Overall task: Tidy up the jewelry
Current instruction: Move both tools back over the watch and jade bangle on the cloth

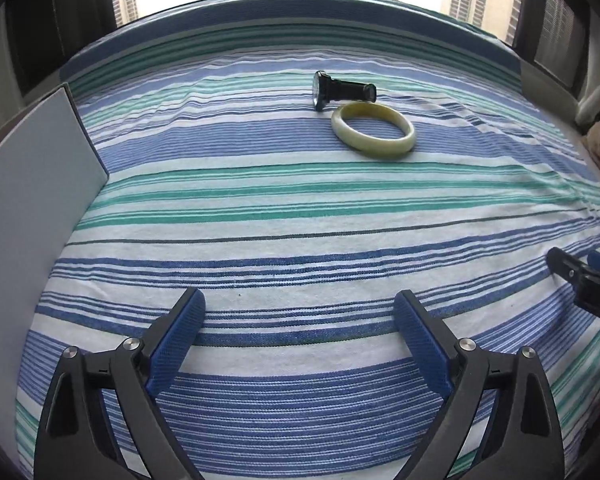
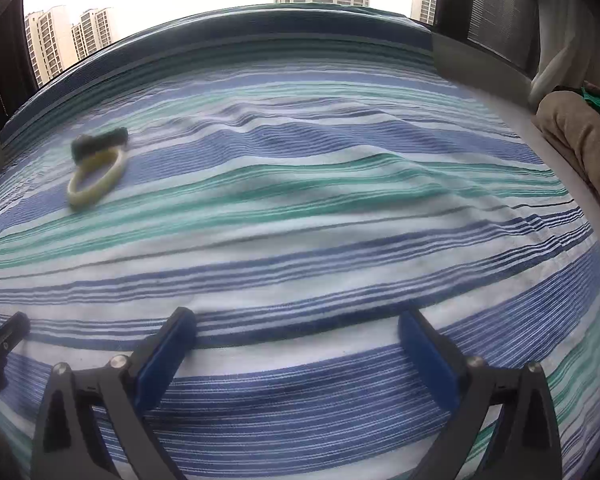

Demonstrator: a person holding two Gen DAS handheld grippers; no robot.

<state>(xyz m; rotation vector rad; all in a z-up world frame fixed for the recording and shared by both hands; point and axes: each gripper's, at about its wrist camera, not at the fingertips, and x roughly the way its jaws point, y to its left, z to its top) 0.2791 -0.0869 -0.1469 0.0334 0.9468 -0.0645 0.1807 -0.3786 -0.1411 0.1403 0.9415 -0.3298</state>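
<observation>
No item had been collected. The bangle [image 1: 373,130] lay on the striped sheet [image 1: 300,220], touching the watch [image 1: 342,90] behind it. Left gripper [image 1: 298,312] and right gripper [image 2: 298,330] were spread, empty, well short of the bangle.

Right claw [image 2: 298,330] spread wide over striped sheet [image 2: 320,208]; bangle [image 2: 96,180] touching watch [image 2: 99,143].

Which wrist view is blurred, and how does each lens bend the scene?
Left wrist view: sharp; watch and bangle crisp, striped sheet bowed by fisheye. Right wrist view: motion-blurred; watch and bangle smeared, same bowing, sky overexposed.
</observation>
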